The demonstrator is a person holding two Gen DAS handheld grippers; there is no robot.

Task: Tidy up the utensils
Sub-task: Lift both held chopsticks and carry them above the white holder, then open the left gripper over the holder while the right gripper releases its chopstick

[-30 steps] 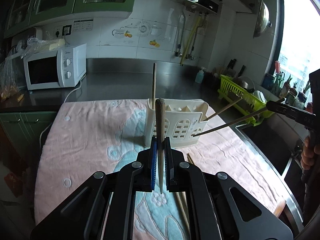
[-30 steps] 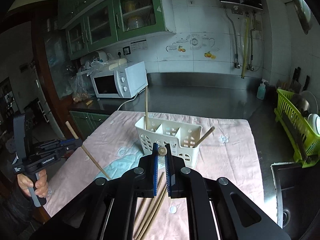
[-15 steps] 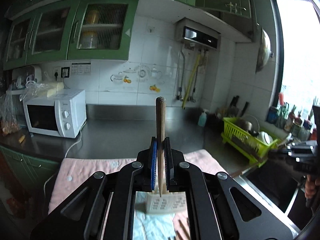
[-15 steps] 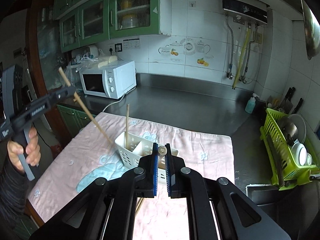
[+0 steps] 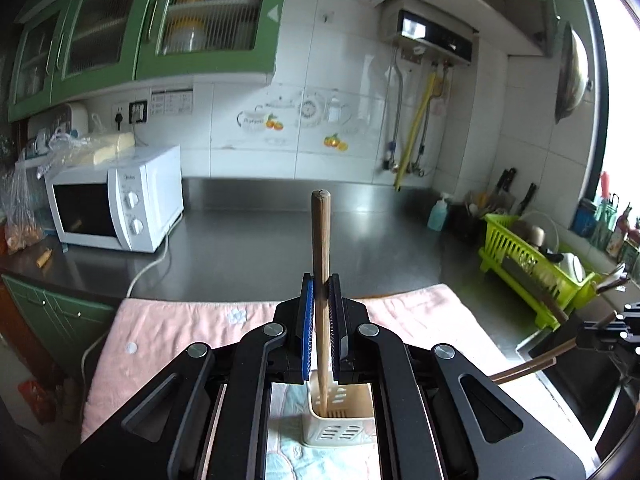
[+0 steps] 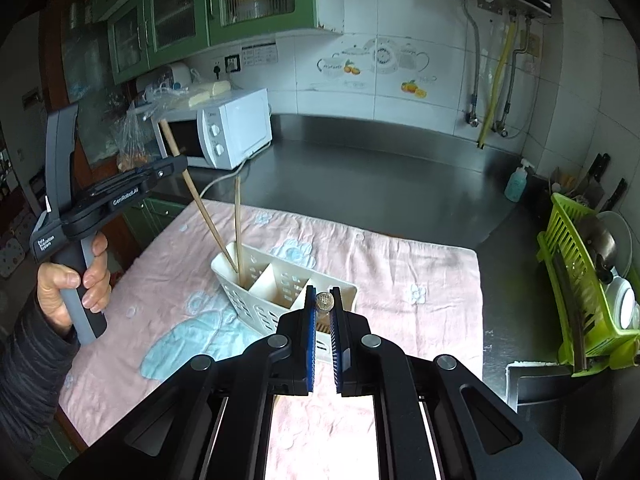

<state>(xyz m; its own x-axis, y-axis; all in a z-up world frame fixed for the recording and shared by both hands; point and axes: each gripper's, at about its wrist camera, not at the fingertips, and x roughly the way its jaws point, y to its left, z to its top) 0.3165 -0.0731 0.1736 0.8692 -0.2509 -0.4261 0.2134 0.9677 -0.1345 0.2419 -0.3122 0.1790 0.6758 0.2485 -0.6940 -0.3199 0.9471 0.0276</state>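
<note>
Holding one chopstick point(image 5: 321, 264) each | two hand-held grippers | one caddy point(image 6: 260, 284)

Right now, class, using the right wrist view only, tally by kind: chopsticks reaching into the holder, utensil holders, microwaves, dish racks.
Chopsticks in the holder: 2 (held chopstick, standing chopstick)
White utensil holder: 1
White microwave: 1
Green dish rack: 1
Total: 5
</note>
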